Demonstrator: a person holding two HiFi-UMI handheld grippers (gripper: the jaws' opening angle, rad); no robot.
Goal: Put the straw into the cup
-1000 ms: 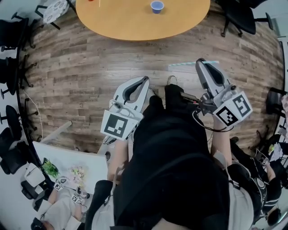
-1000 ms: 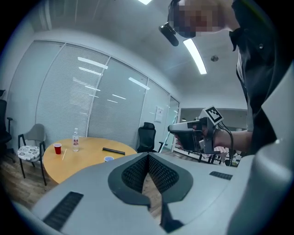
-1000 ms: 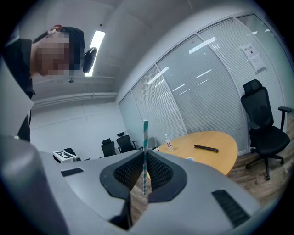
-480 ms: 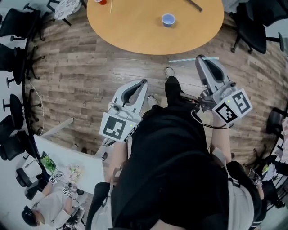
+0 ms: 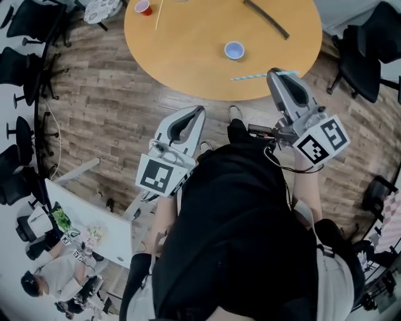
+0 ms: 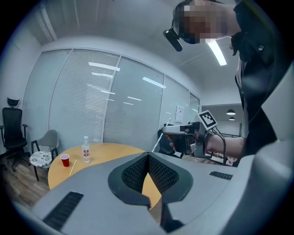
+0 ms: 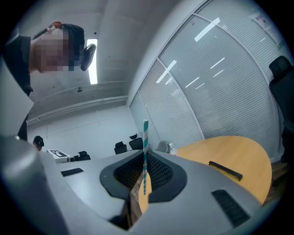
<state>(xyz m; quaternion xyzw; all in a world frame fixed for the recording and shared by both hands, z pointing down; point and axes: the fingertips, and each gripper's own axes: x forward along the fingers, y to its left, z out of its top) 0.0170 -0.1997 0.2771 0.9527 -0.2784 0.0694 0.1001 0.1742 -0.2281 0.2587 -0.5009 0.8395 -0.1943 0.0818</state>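
A small blue cup [image 5: 234,50] stands upright on the round wooden table [image 5: 188,44], right of its middle. My right gripper [image 5: 274,74] is shut on a teal-and-white striped straw [image 5: 250,76], which lies crosswise over the table's near edge, a little short of the cup. In the right gripper view the straw [image 7: 145,137] stands up between the pads. My left gripper [image 5: 200,110] hangs over the wooden floor in front of the table, jaws together and empty. Its pads [image 6: 138,170] meet with nothing between them.
A red cup [image 5: 143,7], a thin pale stick [image 5: 158,12] and a long black object [image 5: 266,17] lie on the table's far side. A water bottle [image 6: 85,149] stands near the red cup. Office chairs [image 5: 19,56] ring the room. A white desk [image 5: 94,219] is at lower left.
The person has walked toward the table. Both grippers came forward with them, and the straw now reaches over the table's near edge. The jaws look unchanged.
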